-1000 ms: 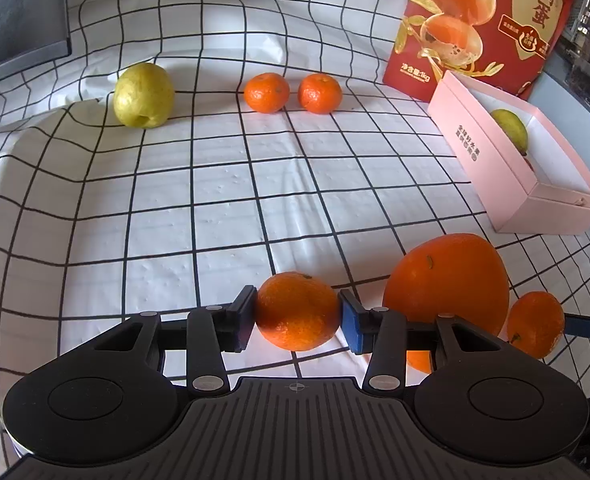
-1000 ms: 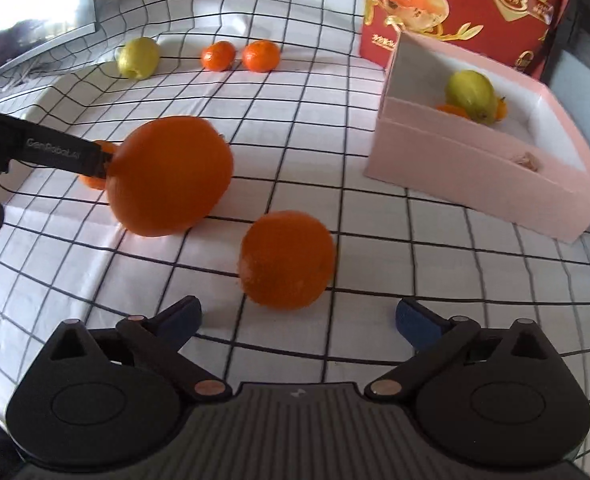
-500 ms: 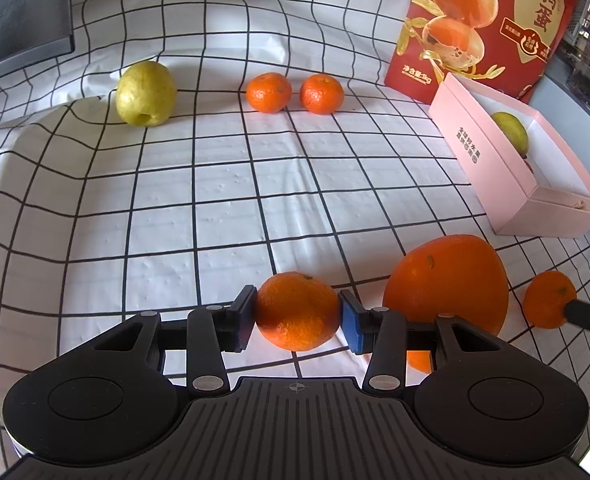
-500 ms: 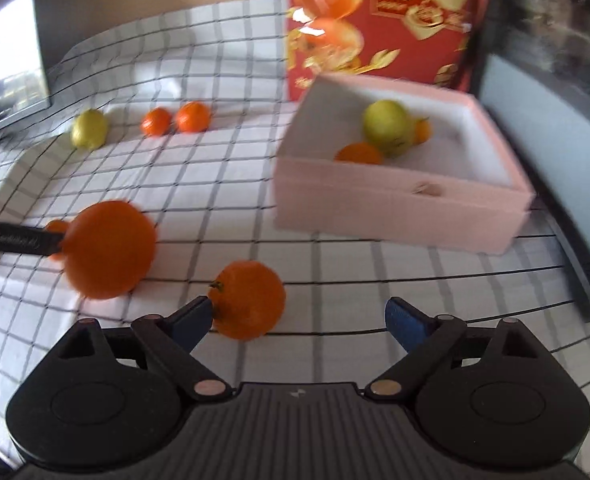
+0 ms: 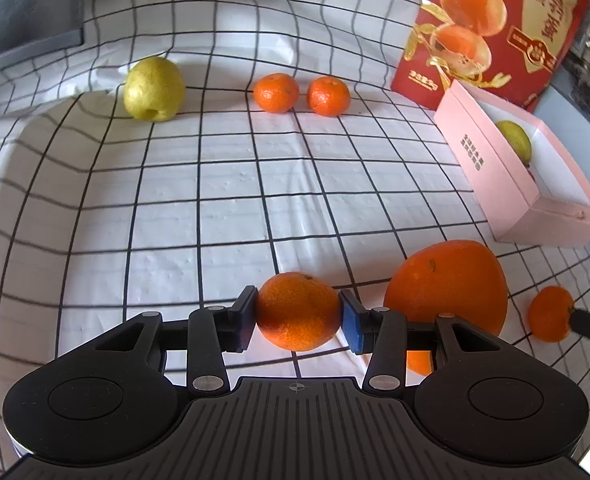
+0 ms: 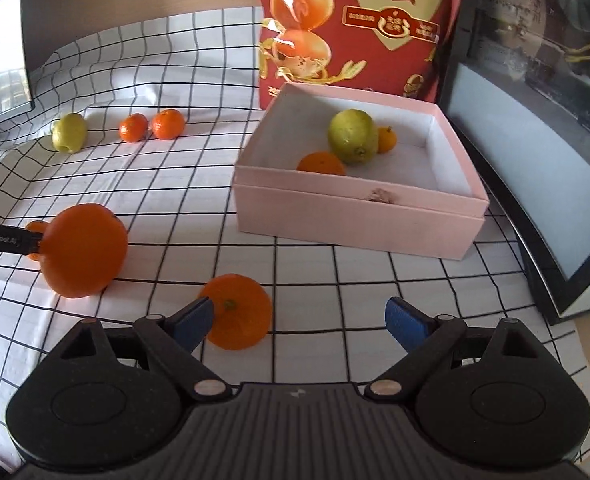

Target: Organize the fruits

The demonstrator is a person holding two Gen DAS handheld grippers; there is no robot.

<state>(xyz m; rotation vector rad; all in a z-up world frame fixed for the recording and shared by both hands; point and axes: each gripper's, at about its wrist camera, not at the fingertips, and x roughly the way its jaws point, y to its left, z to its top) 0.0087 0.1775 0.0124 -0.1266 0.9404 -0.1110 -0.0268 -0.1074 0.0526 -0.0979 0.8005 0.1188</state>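
My left gripper [image 5: 298, 314] is shut on a mandarin [image 5: 299, 300], held just above the checked cloth. A large orange [image 5: 451, 284] sits right beside it, also seen as the large orange [image 6: 85, 250] in the right wrist view. My right gripper [image 6: 301, 322] stands open; a loose mandarin [image 6: 237, 312] lies by its left finger [image 6: 193, 322], far from the right one. Behind it stands the open pink box [image 6: 359, 224], holding a green-yellow fruit [image 6: 353, 136] and two mandarins. A yellow pear [image 5: 155, 88] and two more mandarins [image 5: 275, 93] lie at the back.
A red printed bag [image 6: 355, 20] stands upright behind the box. A dark-framed screen [image 6: 535, 184] leans along the right edge and another dark panel [image 5: 23, 12] fills the back left. The cloth's middle [image 5: 223, 184] is bare.
The right gripper drew back and up and swung toward the pink box; its jaws narrowed a little, and the loose mandarin now lies by its left finger. The left gripper kept still, holding its mandarin.
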